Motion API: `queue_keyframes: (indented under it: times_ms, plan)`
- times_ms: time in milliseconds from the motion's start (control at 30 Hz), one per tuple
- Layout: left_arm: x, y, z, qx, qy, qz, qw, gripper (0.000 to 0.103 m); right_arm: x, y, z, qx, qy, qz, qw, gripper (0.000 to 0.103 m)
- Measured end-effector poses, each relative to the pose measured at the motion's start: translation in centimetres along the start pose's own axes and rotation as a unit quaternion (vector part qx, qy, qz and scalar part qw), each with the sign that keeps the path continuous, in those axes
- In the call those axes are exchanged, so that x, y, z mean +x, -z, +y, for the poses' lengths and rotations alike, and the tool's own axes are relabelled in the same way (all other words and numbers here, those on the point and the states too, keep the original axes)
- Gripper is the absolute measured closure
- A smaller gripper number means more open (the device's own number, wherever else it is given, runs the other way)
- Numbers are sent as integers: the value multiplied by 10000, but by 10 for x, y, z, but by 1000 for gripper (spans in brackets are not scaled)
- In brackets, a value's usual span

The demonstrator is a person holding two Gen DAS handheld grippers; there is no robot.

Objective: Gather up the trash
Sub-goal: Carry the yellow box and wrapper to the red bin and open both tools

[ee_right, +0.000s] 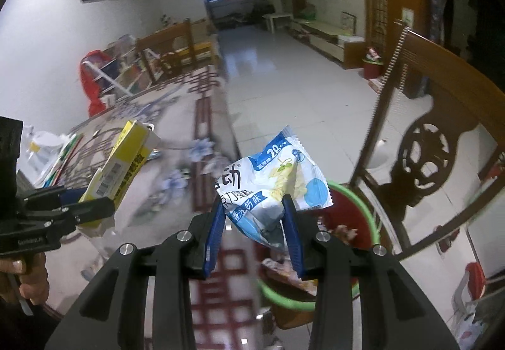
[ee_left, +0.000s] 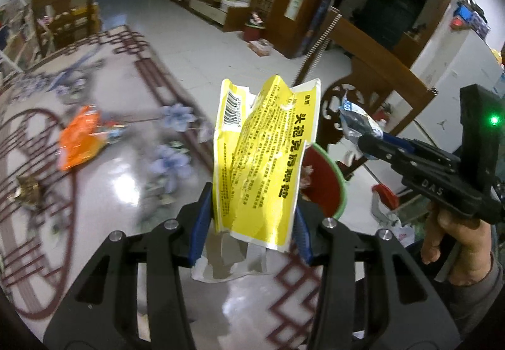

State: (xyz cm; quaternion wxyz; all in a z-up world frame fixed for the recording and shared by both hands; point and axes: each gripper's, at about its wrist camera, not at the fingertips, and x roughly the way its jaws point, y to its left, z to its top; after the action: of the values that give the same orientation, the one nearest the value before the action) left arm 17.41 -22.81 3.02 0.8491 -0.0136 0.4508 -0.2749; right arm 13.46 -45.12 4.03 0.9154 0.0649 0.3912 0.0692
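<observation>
1. Your left gripper clamps the yellow packet, upright between its fingers.
2. Your right gripper pinches the blue-white wrapper, just above the green-rimmed bin.

"DAS" marks the right gripper (its wrapper reads "29").
</observation>
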Motion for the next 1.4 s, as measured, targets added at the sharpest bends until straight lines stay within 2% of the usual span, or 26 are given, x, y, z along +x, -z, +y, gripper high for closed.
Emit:
queue_keyframes:
  times_ms: [300,533,867,933,1000,1033,1100,1200,1400]
  plan:
    - [56,-14,-39,163,494,281,9983,59,9,2,-49,226,179,229,9993,69]
    - [97,-25,-58,-65,835,473,9954,59,27,6,-81,623,58,385,9973,69]
    - [126,-25,-56,-332,1039,736,9913,55,36,6,-90,746,59,524,9958,67]
    - [128,-28,-54,-396,1023,721,9913,51,36,7,-89,740,58,550,9957,65]
    - [126,-29,-49,-527,1090,687,9903,45,37,8,-90,749,75,577,9955,57]
    - [126,-31,-50,-560,1131,673,9897,37,37,9,-91,786,66,604,9951,55]
    - [121,-32,-47,-619,1087,565,9905,26,37,9,-92,841,79,603,9946,43]
    - [114,-33,-40,-743,1052,475,9905,24,36,9,-90,849,52,585,9947,33]
    - [96,-30,-22,-888,813,322,9922,13,36,10,-79,726,36,552,9958,20]
